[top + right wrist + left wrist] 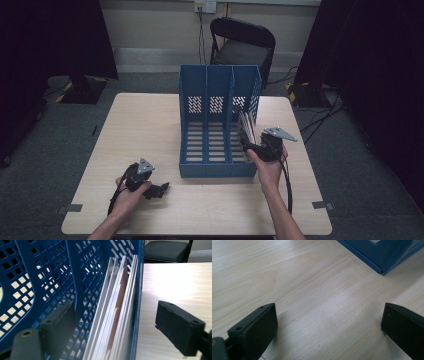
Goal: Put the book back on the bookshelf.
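A blue three-slot file rack [210, 95] stands upright at the middle of the wooden table [145, 125]. Several thin white booklets [246, 129] lean in its rightmost slot, close against the right wall [117, 315]. My right gripper [252, 148] is at the rack's front right corner, open. One jaw is inside the slot left of the booklets, the other outside the rack's right wall [138, 302]; they straddle both. My left gripper [161, 190] rests low over the bare table near the front left, open and empty [329, 322]. The rack's front corner [382, 270] lies just ahead of it.
A black folding chair [243, 44] stands behind the table. Dark curtains flank both sides, with cables [320, 117] on the grey floor at the right. Tape marks [322, 205] sit at the table's front corners.
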A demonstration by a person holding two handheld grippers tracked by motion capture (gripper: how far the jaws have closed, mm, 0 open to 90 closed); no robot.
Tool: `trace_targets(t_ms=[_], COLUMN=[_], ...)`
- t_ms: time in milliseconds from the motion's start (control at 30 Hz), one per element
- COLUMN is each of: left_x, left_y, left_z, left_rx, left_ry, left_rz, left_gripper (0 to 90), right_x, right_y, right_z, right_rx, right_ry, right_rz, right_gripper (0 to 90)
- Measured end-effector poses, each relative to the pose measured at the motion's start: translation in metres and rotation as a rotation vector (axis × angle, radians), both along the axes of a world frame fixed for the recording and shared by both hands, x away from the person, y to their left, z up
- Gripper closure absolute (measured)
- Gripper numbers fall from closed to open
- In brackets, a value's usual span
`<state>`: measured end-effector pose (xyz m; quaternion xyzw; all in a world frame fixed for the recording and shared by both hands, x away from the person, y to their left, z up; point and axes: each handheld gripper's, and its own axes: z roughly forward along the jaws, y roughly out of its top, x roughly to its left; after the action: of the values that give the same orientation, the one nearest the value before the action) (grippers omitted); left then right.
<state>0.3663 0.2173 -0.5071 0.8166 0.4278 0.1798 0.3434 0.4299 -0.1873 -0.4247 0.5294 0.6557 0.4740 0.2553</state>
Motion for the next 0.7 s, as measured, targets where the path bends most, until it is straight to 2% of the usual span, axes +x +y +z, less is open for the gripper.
trace_targets(t_ms=[100,167,467,533,700], left_x=[0.0,0.0,0.0,0.0,0.0], left_y=[0.0,0.0,0.0,0.0,0.0], left_z=[0.0,0.0,0.0,0.0,0.0], left_rx=[0.0,0.001,0.001,0.0,-0.001], left_ry=[0.0,0.0,0.0,0.0,0.001], left_rz=[0.0,-0.001,0.0,0.0,-0.001], left_gripper=[0.3,0.3,0.3,0.3,0.3], right_x=[-0.003,-0.004,-0.014,-0.016,-0.024], right_y=[-0.003,-0.004,-0.012,-0.014,-0.019], right_z=[0.002,0.003,0.007,0.008,0.007], right_rx=[-0.011,-0.016,0.009,0.016,0.004], right_ry=[0.008,0.015,0.03,0.046,0.042], right_rz=[0.002,0.015,0.06,0.069,0.088], right_gripper=[14.6,18.7,14.4,14.7,14.6])
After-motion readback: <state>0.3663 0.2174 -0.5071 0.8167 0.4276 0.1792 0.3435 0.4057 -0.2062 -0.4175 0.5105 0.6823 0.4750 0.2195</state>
